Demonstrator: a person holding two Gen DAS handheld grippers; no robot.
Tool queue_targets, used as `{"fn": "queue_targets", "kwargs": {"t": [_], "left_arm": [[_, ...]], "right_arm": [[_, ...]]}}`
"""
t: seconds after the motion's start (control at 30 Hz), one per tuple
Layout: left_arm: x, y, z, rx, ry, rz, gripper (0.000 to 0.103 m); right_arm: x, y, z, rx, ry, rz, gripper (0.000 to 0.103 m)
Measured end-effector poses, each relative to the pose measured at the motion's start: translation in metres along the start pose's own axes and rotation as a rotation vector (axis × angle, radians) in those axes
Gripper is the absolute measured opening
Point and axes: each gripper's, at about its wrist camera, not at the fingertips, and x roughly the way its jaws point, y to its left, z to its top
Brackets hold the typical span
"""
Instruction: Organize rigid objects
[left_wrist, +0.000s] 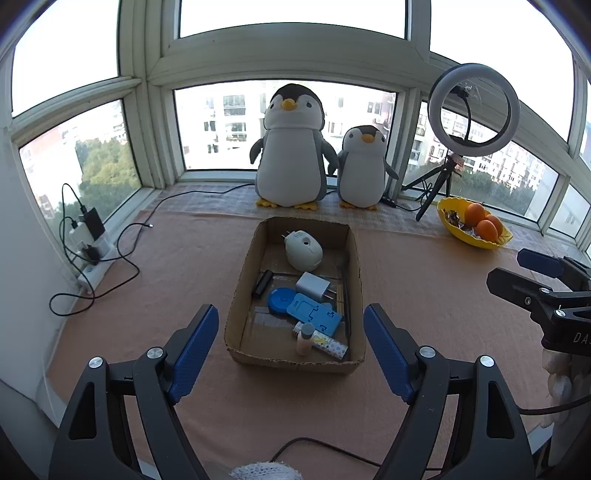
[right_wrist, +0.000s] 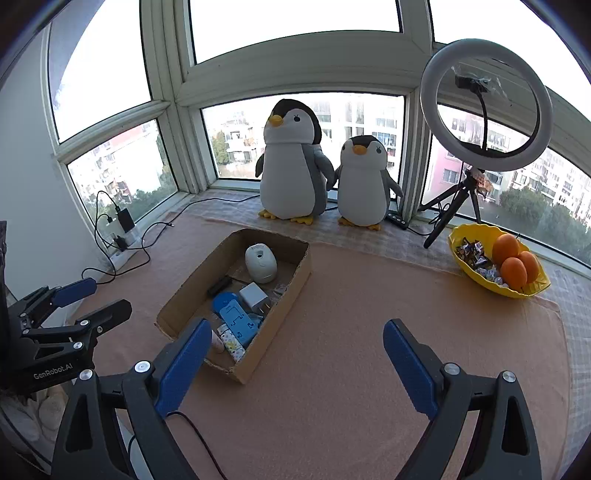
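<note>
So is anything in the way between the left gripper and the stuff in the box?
Nothing visible. The left gripper is open, held in front of the box's near wall, with only bare cloth before it. The box is open-topped. The little bottle stands just inside that wall.

In the right wrist view the blue pad (right_wrist: 183, 363) of that gripper sits in front of the cardboard box (right_wrist: 275, 328), so the small bottle (right_wrist: 218, 341) mostly disappears behind it. The candy wrappers (right_wrist: 471, 254) in the yellow bowl (right_wrist: 517, 291) are way too small to read. The other gripper (left_wrist: 517, 273) is chopped off by the left wrist view's right edge.
</note>
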Motion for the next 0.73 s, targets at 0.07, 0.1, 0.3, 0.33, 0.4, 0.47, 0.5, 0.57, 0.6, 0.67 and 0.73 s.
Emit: {"fn": "queue_targets", "kwargs": {"t": [0.07, 0.1, 0.3, 0.33, 0.4, 0.47, 0.5, 0.57, 0.6, 0.67, 0.73], "left_arm": [[0.0004, -0.0005, 0.0001, 0.0, 0.001, 0.0, 0.081], [0.0005, -0.0006, 0.0002, 0.001, 0.001, 0.0, 0.081], [0.0007, -0.001, 0.0001, 0.002, 0.001, 0.0, 0.081], [0.0005, -0.0008, 0.0003, 0.001, 0.001, 0.0, 0.081], [0.0017, -0.0007, 0.0006, -0.001, 0.003, -0.002, 0.081], [0.0034, -0.0007, 0.0005, -0.001, 0.008, -0.007, 0.081], [0.004, -0.0008, 0.0004, 0.0, 0.01, -0.008, 0.081], [0.0053, -0.0004, 0.0006, -0.001, 0.012, -0.007, 0.081], [0.0059, 0.0003, 0.0009, -0.003, 0.013, -0.006, 0.081], [0.0069, 0.001, 0.0009, -0.003, 0.015, -0.005, 0.081], [0.0077, 0.0014, 0.0007, -0.002, 0.018, -0.005, 0.081]], "right_arm": [[0.0006, -0.0013, 0.0009, 0.004, -0.001, 0.0, 0.092], [0.0007, -0.0015, 0.0012, 0.004, -0.001, 0.0, 0.092], [0.0026, -0.0013, 0.0013, -0.003, 0.006, 0.001, 0.092], [0.0028, -0.0015, 0.0011, -0.002, 0.007, 0.003, 0.092], [0.003, -0.0018, 0.0007, -0.001, 0.008, 0.002, 0.092], [0.0041, -0.0024, 0.0005, 0.0, 0.01, -0.003, 0.092], [0.0047, -0.0031, 0.0005, 0.002, 0.011, -0.003, 0.092], [0.0056, -0.0048, 0.0002, 0.009, 0.014, -0.001, 0.092], [0.006, -0.0056, 0.0, 0.011, 0.015, -0.001, 0.092], [0.0072, -0.0071, -0.0003, 0.012, 0.017, -0.003, 0.092], [0.0083, -0.0081, -0.0008, 0.014, 0.021, -0.003, 0.092]]}}
